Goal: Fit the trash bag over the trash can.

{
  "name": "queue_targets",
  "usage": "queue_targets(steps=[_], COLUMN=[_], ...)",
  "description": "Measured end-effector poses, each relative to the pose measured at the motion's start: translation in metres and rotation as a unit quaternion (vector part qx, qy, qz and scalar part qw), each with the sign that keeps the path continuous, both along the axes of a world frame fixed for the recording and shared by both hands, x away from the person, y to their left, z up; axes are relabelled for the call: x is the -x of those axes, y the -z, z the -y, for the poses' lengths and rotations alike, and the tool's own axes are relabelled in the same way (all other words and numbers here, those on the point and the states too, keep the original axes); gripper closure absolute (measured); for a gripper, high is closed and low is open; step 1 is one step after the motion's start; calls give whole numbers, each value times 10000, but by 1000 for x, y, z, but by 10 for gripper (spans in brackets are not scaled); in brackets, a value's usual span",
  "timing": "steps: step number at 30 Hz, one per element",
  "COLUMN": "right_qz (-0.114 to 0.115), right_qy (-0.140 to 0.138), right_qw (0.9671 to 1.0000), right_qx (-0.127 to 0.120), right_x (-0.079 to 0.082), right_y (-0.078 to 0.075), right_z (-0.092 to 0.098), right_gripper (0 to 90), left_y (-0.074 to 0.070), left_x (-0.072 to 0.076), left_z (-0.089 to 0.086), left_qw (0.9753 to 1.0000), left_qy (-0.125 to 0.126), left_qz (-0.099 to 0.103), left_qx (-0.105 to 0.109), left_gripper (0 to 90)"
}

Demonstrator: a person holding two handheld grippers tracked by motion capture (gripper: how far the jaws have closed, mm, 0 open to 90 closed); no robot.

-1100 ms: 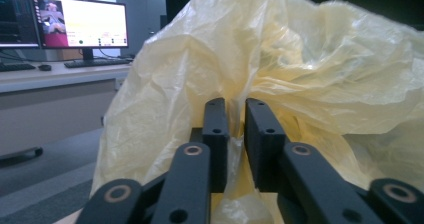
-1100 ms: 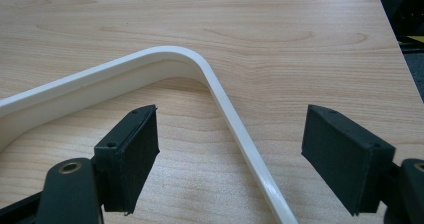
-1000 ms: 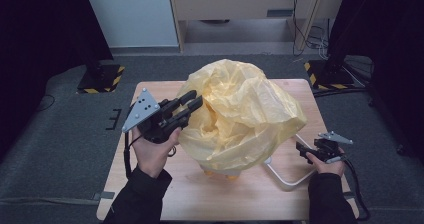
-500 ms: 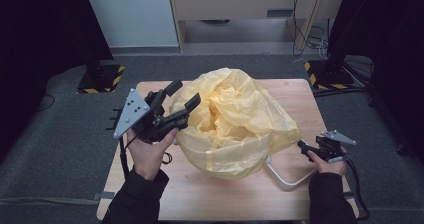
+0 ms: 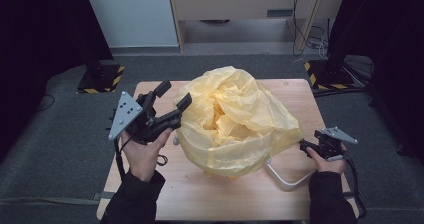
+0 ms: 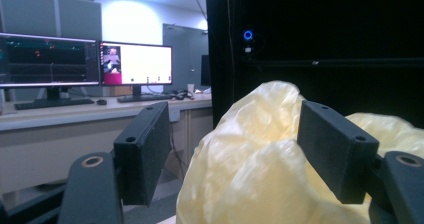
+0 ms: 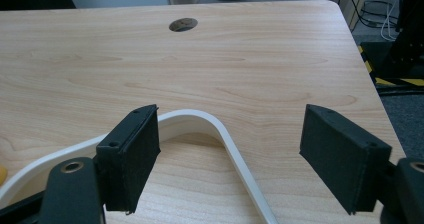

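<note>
the big crinkly yellow plastic bag point(image 5: 235, 124) sits puffed up in the middle of the wooden bench point(image 5: 200, 194). the left gripper point(image 5: 170, 103) is held up in the air with its jaws wide apart and nothing in them. the bag lies just ahead of it and a bit to its right, and one jaw tip is right at the bag's near edge. in the left gripper view the yellow plastic point(image 6: 260, 169) bulges up between the two jaws, so this gripper is the nearer one to the bag.

the right gripper point(image 5: 309, 146) is low by the bench, also wide open and holding nothing. a bent white plastic bar point(image 7: 225, 139) lies just in front of it, running out from under the bag, and the bag is off to its left.

i think the left gripper only needs to go a little forward and squeeze to catch the bag.
</note>
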State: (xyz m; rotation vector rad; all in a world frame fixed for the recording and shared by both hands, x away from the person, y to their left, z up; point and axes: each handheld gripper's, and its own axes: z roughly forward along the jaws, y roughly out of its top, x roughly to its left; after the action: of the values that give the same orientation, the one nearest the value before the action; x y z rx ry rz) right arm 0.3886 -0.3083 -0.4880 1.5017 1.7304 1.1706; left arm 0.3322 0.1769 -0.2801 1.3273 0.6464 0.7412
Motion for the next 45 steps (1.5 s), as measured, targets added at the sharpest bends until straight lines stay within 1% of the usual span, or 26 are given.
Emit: queue_targets(steps=[3,4,7,9,10,11,14,18,19,22,23,26,28,30,31,33,34,35,37,40,42,45], right_qz=[54,62,215,332,402,457,639,912,989,1168,1229,1444,1587,1731,1826,1953,1999,2058,2130,2276,2403,2536], right_qy=[-14,-6,2,14,14,8,7,-23,-30,-102,-99,-47,-37,-31,-23,-8,-12,-16,-40,-114,-207,-377], right_qw=[10000,10000,9997,9993,9990,9988,9975,9948,9940,9917,9909,9870,9845,9819,9806,9781,9769,9757,9733,9703,9666,9625], right_qx=[-13,-35,-104,-179,-179,-194,-289,-456,-464,-520,-543,-706,-747,-765,-719,-715,-755,-756,-850,-810,-866,-886], right_x=[0,0,1,2,2,3,5,8,8,11,12,15,17,19,20,22,22,23,24,26,29,34], right_y=[-2,-3,-9,-15,-18,-21,-30,-48,-52,-66,-71,-84,-93,-101,-105,-113,-116,-120,-128,-143,-152,-166], right_z=[0,0,0,0,0,0,0,-1,-1,-3,-3,-5,-9,-14,-16,-22,-24,-26,-30,-35,-40,-48], right_gripper=[235,235,236,242,242,244,253,263,264,264,264,264,264,264,264,263,263,263,263,263,261,252], left_y=[5,6,11,13,14,16,17,14,13,12,12,13,15,17,19,21,22,22,22,23,25,27], left_x=[-10,-14,-22,-25,-26,-26,-23,-15,-13,-8,-7,-3,0,3,4,5,5,4,2,-3,-6,-8], left_z=[7,9,13,15,15,14,8,-5,-8,-17,-19,-23,-25,-27,-28,-29,-29,-28,-26,-19,-15,-9], left_qw=[9998,9997,9994,9992,9992,9992,9994,9996,9996,9995,9995,9996,9997,9997,9996,9996,9995,9995,9995,9996,9995,9996], left_qy=[-122,-142,-169,-172,-162,-151,-107,-107,-119,-133,-134,-145,-136,-144,-143,-138,-123,-113,-89,-89,-99,-97], left_qz=[-87,-124,-239,-295,-320,-342,-339,-223,-199,-185,-181,-143,-115,-102,-106,-127,-147,-164,-180,-201,-247,-261], left_qx=[-131,-130,-179,-184,-173,-171,2,120,152,197,202,178,179,179,203,230,244,261,258,197,169,94], left_gripper=[290,290,290,289,287,285,280,276,274,270,269,268,267,267,266,262,260,259,257,258,258,261])
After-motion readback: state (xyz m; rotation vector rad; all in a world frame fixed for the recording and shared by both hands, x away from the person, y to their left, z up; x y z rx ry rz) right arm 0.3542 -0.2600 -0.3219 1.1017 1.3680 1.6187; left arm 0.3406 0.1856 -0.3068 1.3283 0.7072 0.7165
